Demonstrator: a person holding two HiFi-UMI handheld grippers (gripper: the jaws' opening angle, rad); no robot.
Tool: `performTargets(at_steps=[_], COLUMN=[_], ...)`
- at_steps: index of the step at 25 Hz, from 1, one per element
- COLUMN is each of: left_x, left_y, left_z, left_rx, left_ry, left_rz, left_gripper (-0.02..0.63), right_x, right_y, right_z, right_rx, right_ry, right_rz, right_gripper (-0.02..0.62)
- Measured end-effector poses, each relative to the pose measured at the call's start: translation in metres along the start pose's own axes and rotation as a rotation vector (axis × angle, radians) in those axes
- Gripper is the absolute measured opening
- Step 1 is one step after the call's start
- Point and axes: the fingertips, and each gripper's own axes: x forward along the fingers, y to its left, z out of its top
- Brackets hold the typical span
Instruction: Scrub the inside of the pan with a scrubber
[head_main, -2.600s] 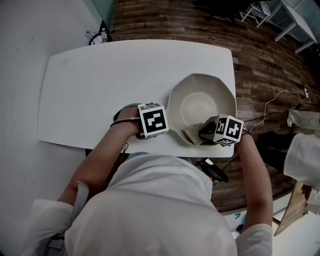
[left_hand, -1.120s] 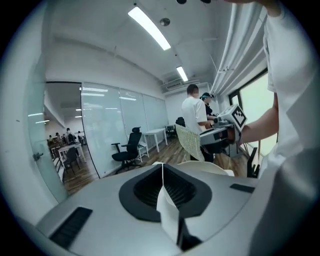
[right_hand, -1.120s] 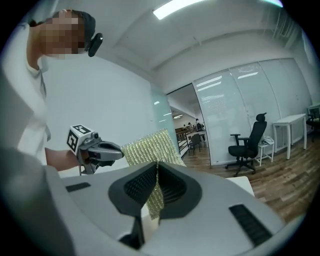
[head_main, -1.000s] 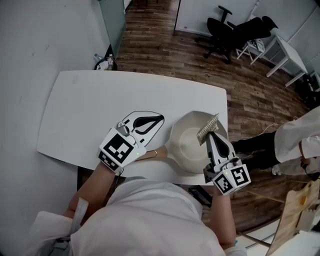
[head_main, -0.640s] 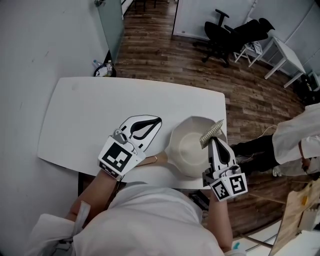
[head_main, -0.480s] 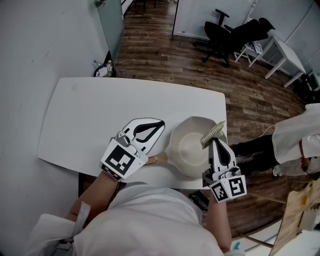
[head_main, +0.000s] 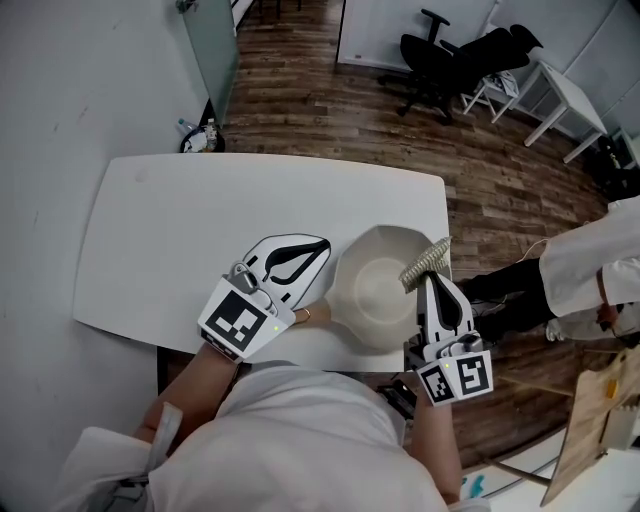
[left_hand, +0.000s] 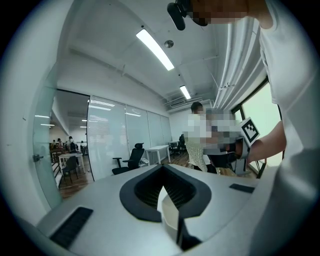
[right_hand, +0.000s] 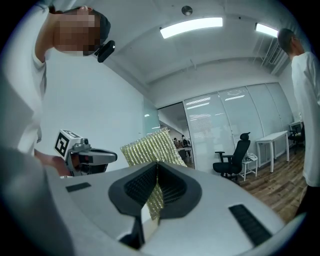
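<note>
A cream pan (head_main: 380, 290) sits at the table's near right, its wooden handle (head_main: 306, 315) sticking out toward me. My left gripper (head_main: 322, 247) lies over the handle beside the pan's left rim. In the left gripper view its jaws (left_hand: 162, 172) are shut on a thin cream part of the pan (left_hand: 167, 210); which part I cannot tell. My right gripper (head_main: 432, 280) is shut on a golden mesh scrubber (head_main: 425, 262), held above the pan's right rim. The scrubber (right_hand: 150, 147) stands up out of the shut jaws of the right gripper (right_hand: 156, 167).
The white table (head_main: 200, 210) has its right edge just past the pan. A person in white (head_main: 590, 270) stands to the right on the wood floor. Office chairs (head_main: 450, 50) and a small white table (head_main: 560, 90) stand further back.
The right gripper has lifted the scrubber a little, now above the pan's right rim. The left gripper stays where it was, by the handle.
</note>
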Motion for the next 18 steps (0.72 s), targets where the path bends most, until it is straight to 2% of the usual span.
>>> performTargets(at_steps=[18], left_x=[0.0039], left_y=[0.0015], left_z=[-0.0033], left_rx=[-0.009], left_ry=[-0.006], left_rz=[-0.008], left_gripper=[0.012], right_x=[-0.0011], right_y=[-0.0039], right_z=[0.0016], right_rx=[-0.008], right_ry=[-0.006], right_rz=[-0.015], right_gripper=[0.025])
